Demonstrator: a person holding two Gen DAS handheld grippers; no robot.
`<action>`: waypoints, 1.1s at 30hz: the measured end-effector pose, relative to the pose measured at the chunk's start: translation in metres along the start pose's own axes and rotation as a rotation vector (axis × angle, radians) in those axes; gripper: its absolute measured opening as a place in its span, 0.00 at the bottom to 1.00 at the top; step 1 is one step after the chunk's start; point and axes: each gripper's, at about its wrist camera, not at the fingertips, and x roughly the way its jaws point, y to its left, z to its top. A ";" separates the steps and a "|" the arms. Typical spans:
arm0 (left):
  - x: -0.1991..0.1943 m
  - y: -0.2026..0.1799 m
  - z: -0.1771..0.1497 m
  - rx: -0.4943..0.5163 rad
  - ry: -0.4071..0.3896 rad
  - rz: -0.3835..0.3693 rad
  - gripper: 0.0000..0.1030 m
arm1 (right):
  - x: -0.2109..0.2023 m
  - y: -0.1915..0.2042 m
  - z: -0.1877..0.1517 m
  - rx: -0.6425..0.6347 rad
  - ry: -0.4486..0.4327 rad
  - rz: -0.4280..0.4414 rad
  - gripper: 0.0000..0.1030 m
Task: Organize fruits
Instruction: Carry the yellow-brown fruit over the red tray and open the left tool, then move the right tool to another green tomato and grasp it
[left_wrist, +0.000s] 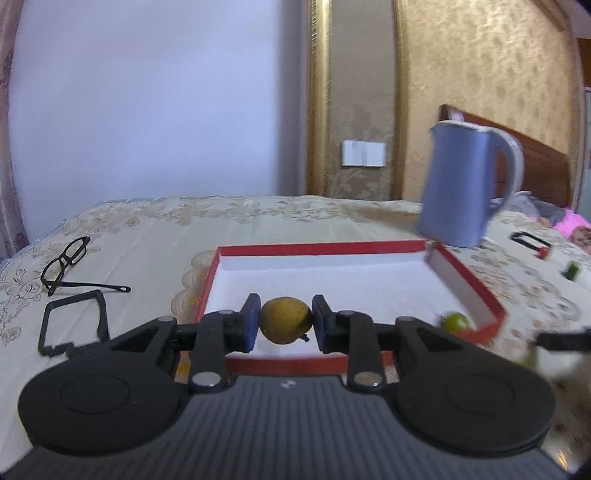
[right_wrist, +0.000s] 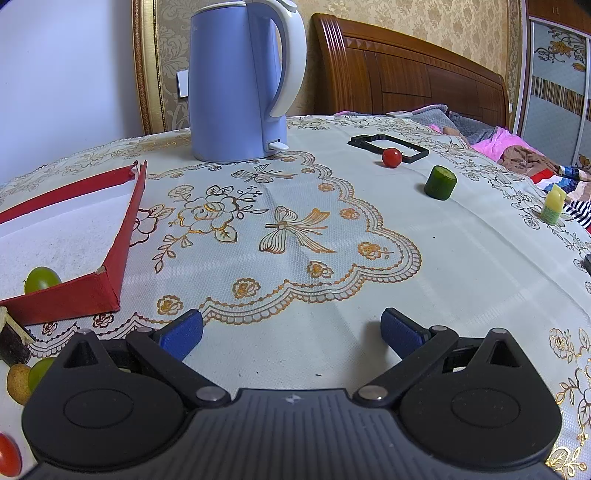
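The left gripper (left_wrist: 285, 320), at the lower centre of its own view, is clamped on a small yellow-brown fruit (left_wrist: 285, 319), its blue pads (left_wrist: 249, 322) pressing both sides. The fruit hangs in front of the near edge of the red tray (left_wrist: 466, 277), whose white floor fills the middle of the frame. A green grape (left_wrist: 455, 322) already lies in the tray's lower right corner; it shows again at the left edge of the right wrist view (right_wrist: 41, 279).

The step in hand looks like carrying this fruit to the tray. The next move probably calls for bringing it over the white floor, lowering it, and only then parting the jaws, so the round fruit does not roll off.

The right gripper (right_wrist: 291, 330) stands with its jaws wide apart and nothing between them, low over the patterned tablecloth (right_wrist: 295, 229). Further out, in the upper right of that view, a cherry tomato (right_wrist: 392, 157) and a green cucumber piece (right_wrist: 440, 182) wait outside the tray, beyond the blue kettle (right_wrist: 236, 85).
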 end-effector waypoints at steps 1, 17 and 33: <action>0.010 0.000 0.003 -0.002 0.008 0.007 0.26 | 0.000 0.000 0.000 0.000 0.000 0.000 1.00; 0.099 0.016 -0.001 -0.044 0.252 0.047 0.26 | 0.000 0.000 0.000 0.000 0.000 0.001 1.00; 0.044 0.024 -0.014 0.008 -0.010 0.157 0.97 | 0.000 0.000 0.000 0.000 -0.001 0.002 1.00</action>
